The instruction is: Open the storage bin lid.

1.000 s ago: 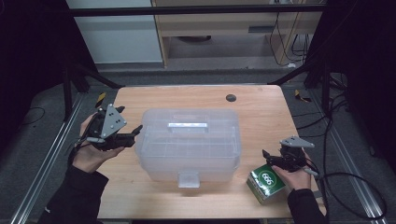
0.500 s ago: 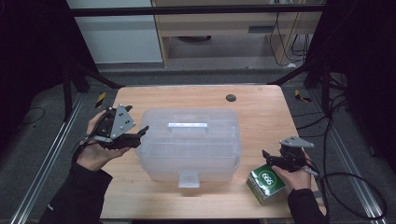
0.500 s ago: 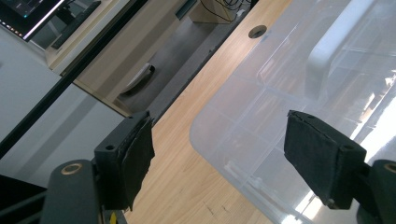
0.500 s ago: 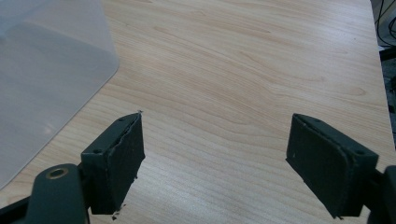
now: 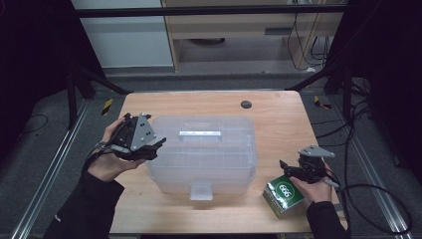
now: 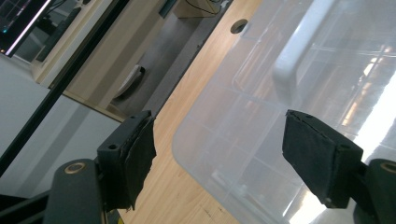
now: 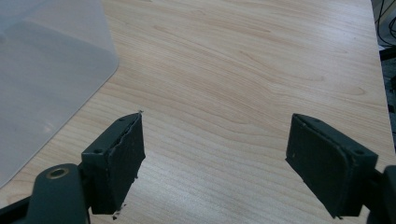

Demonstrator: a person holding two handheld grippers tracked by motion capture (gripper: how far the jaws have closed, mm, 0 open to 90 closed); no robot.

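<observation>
left gripper (image 5: 158,145) nearer clear box (image 5: 204,154), lid shut

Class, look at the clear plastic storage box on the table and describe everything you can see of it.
The storage box is a see-through, frosted plastic tub with rounded corners, standing upright in the middle of the wooden table. Its lid is on, with a pale handle lying flat across the top and a front latch hanging down. Inner dividers show faintly through the lid. The left gripper hovers at its left edge with jaws open; whether they touch it is unclear. A green carton stands apart at its right.

High view overhead, gripper views close, sharing clear box (image 5: 204,152)
</observation>
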